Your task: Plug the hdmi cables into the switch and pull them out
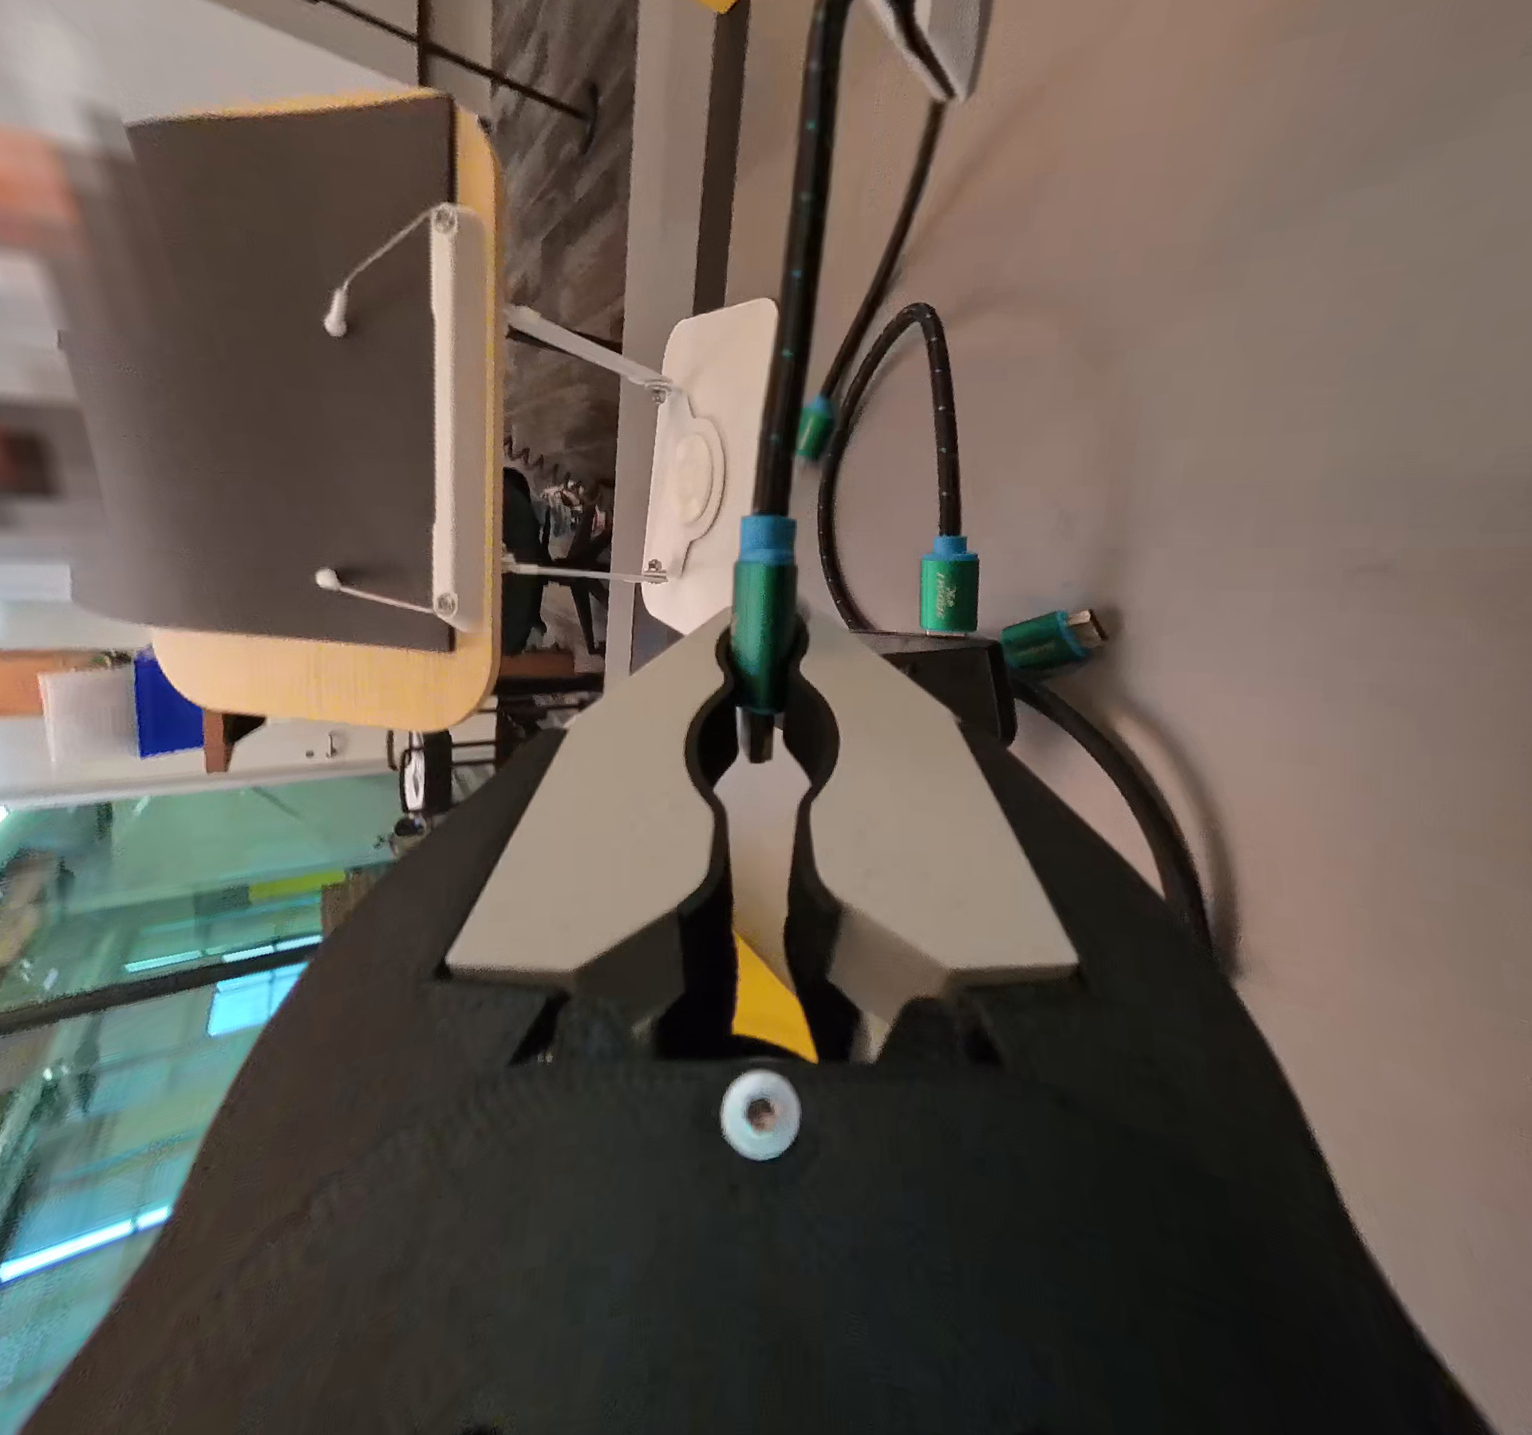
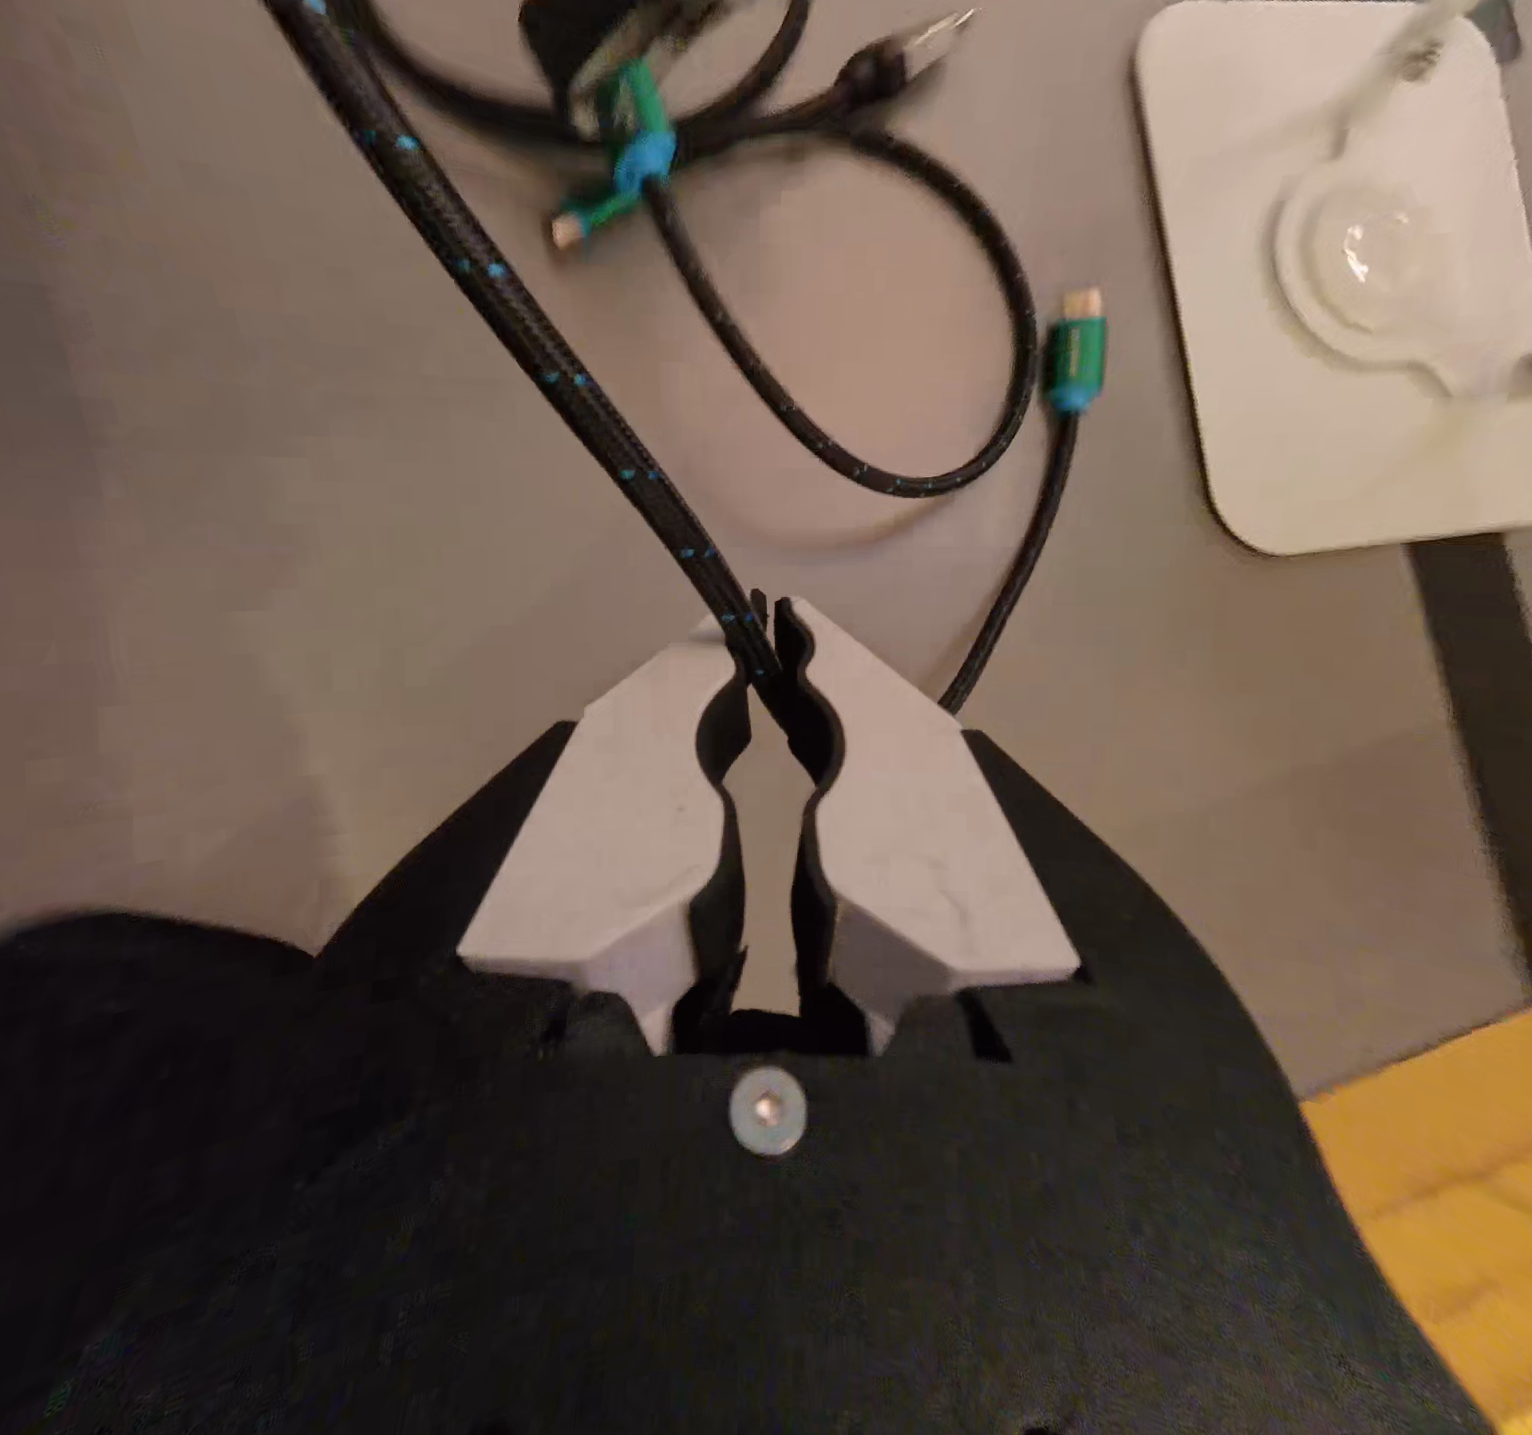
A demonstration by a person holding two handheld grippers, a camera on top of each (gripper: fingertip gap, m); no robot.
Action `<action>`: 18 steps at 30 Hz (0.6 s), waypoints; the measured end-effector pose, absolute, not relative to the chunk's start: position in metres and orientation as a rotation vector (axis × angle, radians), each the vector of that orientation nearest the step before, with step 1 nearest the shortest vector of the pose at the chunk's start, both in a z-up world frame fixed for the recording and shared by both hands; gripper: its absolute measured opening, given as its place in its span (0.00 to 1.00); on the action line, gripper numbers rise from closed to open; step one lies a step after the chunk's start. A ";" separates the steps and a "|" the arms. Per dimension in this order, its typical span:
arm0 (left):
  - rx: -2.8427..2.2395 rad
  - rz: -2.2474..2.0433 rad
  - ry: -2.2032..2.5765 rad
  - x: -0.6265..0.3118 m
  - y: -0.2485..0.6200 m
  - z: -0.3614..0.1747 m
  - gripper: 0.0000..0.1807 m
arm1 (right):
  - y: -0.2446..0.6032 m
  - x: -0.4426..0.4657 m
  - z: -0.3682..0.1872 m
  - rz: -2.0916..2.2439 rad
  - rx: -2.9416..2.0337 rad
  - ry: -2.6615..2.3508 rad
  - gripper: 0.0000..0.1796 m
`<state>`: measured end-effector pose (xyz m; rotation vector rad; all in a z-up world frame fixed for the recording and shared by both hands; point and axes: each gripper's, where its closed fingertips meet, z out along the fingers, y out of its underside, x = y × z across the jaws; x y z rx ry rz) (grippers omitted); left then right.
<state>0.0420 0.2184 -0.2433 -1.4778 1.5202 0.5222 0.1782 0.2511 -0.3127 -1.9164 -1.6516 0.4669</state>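
- The left gripper [image 1: 761, 674] is clenched on the green metal shell of one HDMI plug [image 1: 758, 624], whose bare tip points back toward the camera between the fingers and sits in no port.
- That plug's braided cable [image 1: 808, 234] runs up toward 12 o'clock in the left wrist view, where the other gripper holds it at the top edge.
- The right gripper [image 2: 767, 649] is closed on a thick braided cable [image 2: 530, 342] that leaves its fingertips toward 11 o'clock; it pinches the cord, not a plug.
- The switch [image 1: 953, 670] is a small black box just past the left gripper's right finger, at about 3 o'clock of the held plug.
- One second green plug [image 1: 949, 587] stands against the top of the switch and looks seated in a port, though the joint itself is too small to confirm.
- A third plug [image 1: 1053, 641] lies at 3 o'clock of the switch with its metal tip bare, so it is out.
- In the right wrist view a loose plug [image 2: 1073, 363] lies on the grey table [image 2: 249, 483] at 2 o'clock of the gripper, also unplugged.
- A white stand base [image 2: 1326, 276] sits at the right edge.
- My judgement: the task is midway, with at most one cable in, several free, and I cannot tell whether the held plug is heading in or just out.
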 end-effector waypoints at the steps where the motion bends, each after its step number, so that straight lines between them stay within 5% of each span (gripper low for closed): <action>1: -1.491 0.520 1.495 0.043 0.220 -0.243 0.01 | 0.252 0.177 -0.308 0.527 -1.952 -1.539 0.00; 18: -1.617 0.501 1.343 0.076 0.246 -0.265 0.00 | 0.228 0.143 -0.320 0.800 -2.087 -1.049 0.00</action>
